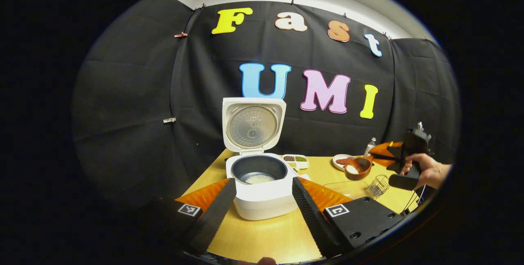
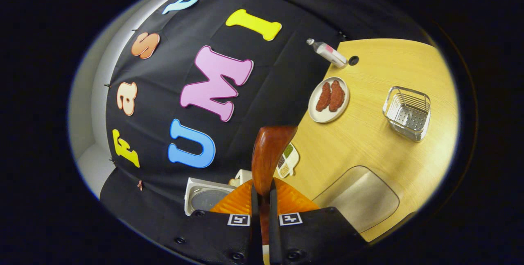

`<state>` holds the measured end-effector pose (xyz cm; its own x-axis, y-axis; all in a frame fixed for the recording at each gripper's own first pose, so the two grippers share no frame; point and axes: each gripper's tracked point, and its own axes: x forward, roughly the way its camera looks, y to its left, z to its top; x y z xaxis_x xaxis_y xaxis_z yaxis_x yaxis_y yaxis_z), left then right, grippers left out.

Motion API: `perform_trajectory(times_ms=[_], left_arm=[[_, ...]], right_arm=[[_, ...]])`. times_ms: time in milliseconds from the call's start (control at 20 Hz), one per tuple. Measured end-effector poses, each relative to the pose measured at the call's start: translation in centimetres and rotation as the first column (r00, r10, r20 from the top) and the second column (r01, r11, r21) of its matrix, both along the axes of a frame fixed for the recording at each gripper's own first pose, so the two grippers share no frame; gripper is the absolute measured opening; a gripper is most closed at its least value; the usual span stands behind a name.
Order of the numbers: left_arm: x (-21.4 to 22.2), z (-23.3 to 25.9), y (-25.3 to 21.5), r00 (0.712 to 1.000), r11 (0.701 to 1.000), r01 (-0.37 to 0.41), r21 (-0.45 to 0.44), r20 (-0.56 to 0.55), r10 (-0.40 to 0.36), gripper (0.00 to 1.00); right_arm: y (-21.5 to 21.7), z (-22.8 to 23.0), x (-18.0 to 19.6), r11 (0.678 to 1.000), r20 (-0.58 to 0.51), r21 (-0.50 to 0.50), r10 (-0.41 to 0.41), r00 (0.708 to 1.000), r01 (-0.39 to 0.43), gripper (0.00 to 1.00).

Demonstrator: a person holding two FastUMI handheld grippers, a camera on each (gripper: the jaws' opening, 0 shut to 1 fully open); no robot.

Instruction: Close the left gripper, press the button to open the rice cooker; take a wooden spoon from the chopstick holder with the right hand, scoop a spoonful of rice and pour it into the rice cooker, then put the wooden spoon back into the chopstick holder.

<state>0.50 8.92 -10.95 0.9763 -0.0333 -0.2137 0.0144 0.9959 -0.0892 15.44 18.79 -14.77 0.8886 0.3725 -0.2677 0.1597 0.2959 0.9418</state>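
Left gripper [image 1: 262,199]: fingers set apart, hovering near side of the rice cooker [image 1: 262,193], touching nothing.
Rice cooker, left-centre of the table [image 1: 266,240]: lid [image 1: 253,125] up, so button step judged done; dark inner pot [image 1: 258,169] holding a small patch of white rice.
Sectioned dish of grains [image 1: 295,160]: just behind the cooker.
Plate with two reddish pieces [image 2: 328,99]: far right.
Wooden spoon [image 1: 358,167]: carried in the air right of the cooker, bowl showing white rice; handle clamped between both fingers of the right gripper [image 2: 262,199].
Wire chopstick holder [image 1: 378,185]: near right, spoon out of it.
Remaining, by judgement: pour into pot, return spoon to holder.
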Motion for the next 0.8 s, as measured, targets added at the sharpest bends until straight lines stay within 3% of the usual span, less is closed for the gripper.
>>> perform_trajectory(times_ms=[300,500,800], left_arm=[[0.4,-0.5,0.4,1.0,1.0,-0.012,-0.013,-0.002,0.012,0.95],[0.5,-0.7,1.3,1.0,0.999,-0.031,-0.014,-0.004,0.031,0.95],[0.5,-1.3,2.2,0.999,0.999,-0.044,-0.028,-0.01,0.044,0.95]], right_arm=[[6.1,7.6,2.8,0.999,0.102,-0.009,0.031,0.994,-0.03,0.11],[11.6,9.6,3.6,0.997,0.115,0.012,0.076,0.99,-0.078,0.11],[20.0,10.3,4.4,0.982,0.155,-0.122,0.162,0.975,-0.144,0.11]])
